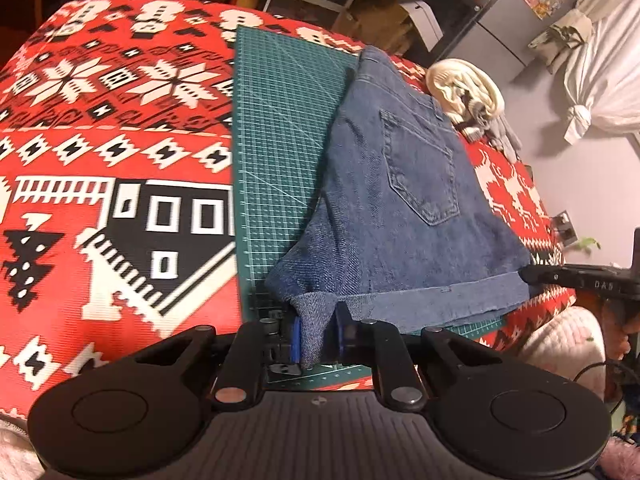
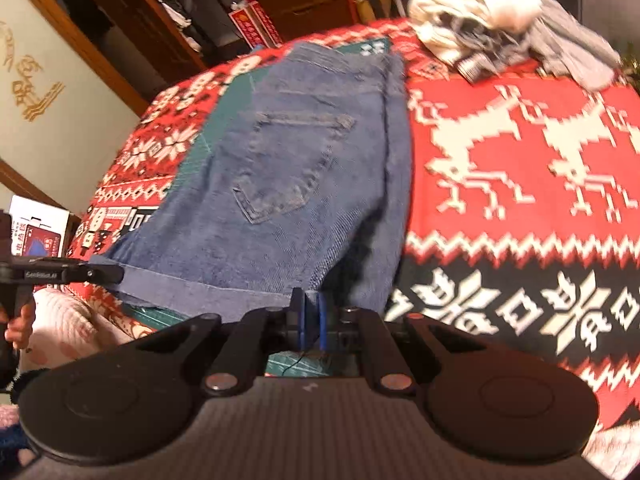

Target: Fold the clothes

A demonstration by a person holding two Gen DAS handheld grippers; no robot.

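Shorts (image 1: 400,200) made of blue denim lie on one green cutting mat (image 1: 280,140), and the mat lies on one red blanket (image 1: 112,128) with white snowflakes, houses and deer. There is one pair of shorts, folded in half, with one back pocket (image 1: 420,160) showing on top. In the left wrist view the waistband points to about 12 o'clock and the cuffed leg hem sits at 6 o'clock, near the camera.

Two grippers are at work. The left gripper (image 1: 316,336) is squeezed shut on a bunched bit of the hem, with blue cloth pinched between its two blue pads. In that same view, the right gripper's black finger tip comes in from 3 o'clock and touches the other corner of the hem.

The right gripper (image 2: 312,320) has its two blue pads pressed close together on the hem edge at 6 o'clock in its own view, with denim held in between. There, the left gripper's tip reaches in from 9 o'clock to the far hem corner, and part of a hand (image 2: 18,328) holds its handle.

One pile of other clothes (image 2: 480,16), cream and grey, sits on the blanket past the shorts, at about 1 o'clock in both views. It does not touch the shorts.
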